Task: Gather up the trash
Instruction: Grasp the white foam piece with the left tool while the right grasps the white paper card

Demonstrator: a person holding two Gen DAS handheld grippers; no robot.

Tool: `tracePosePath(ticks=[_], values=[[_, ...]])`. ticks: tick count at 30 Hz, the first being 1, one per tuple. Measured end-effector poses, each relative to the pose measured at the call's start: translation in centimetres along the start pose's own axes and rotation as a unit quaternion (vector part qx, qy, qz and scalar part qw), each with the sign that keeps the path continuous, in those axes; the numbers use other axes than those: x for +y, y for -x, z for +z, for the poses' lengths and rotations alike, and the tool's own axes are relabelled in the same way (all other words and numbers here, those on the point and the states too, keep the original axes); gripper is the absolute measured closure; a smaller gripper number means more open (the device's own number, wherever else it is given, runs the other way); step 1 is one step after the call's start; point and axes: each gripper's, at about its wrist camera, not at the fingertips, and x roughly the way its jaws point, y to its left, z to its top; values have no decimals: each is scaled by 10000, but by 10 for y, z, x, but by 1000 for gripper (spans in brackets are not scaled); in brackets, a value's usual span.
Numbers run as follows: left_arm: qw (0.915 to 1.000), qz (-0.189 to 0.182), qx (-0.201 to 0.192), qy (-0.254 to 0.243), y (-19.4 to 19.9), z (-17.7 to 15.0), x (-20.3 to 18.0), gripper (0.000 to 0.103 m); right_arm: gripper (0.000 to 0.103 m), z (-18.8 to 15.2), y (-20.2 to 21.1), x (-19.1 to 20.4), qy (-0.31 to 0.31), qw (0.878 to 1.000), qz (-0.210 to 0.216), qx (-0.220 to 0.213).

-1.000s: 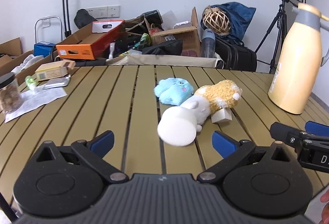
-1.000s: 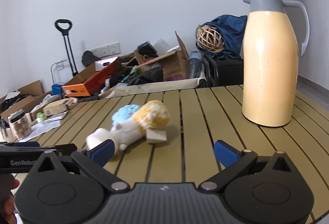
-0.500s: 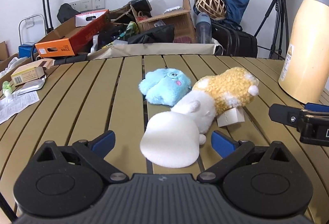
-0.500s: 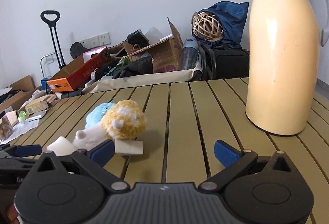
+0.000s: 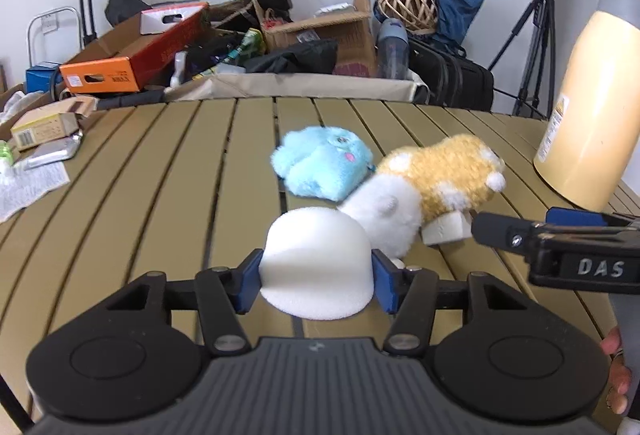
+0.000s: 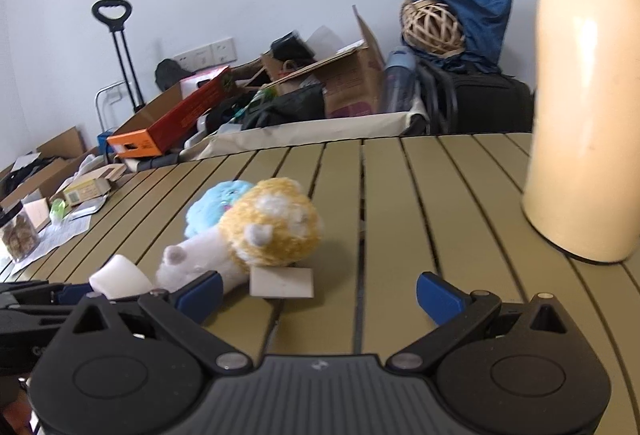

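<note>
A white foam piece (image 5: 316, 267) lies on the slatted table (image 5: 160, 195) between the blue pads of my left gripper (image 5: 316, 285). The jaws are closing and both pads touch the foam's sides. Just behind it lie a yellow-and-white plush toy (image 5: 436, 179) and a blue plush toy (image 5: 324, 165). A small pale block (image 6: 282, 283) sits against the yellow plush (image 6: 272, 227), just ahead of my right gripper (image 6: 320, 295), nearer its left finger. That gripper is open and holds nothing. The foam (image 6: 118, 279) also shows at the lower left of the right wrist view.
A tall cream thermos jug (image 6: 584, 115) stands on the table at the right. Papers (image 5: 28, 187), a small carton (image 5: 44, 123) and a jar (image 6: 18, 235) sit at the table's left edge. Cardboard boxes (image 5: 320, 31), bags and a tripod (image 5: 536, 35) crowd the floor behind.
My left gripper moved forward over the foam piece and its jaws drew in from wide open to touch it. My right gripper advanced toward the plush toy and the block.
</note>
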Motion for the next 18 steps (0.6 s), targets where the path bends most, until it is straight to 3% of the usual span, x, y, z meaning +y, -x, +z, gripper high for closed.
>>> tracePosePath(ticks=[8,14,17,18], values=[[9997,139,-196,95,12,18,13,47,3,4,-21,15,212,9993,-89,279],[9996,187,-167,100,13,18,15,47,26,1,-34,15,221,9989,-88,407],[9997,193,-139,101,13,16,15,47,44,1,-41,15,247,9986,9,464],[9997,190,-134,107,13,15,15,47,56,0,-43,15,244,9984,47,499]])
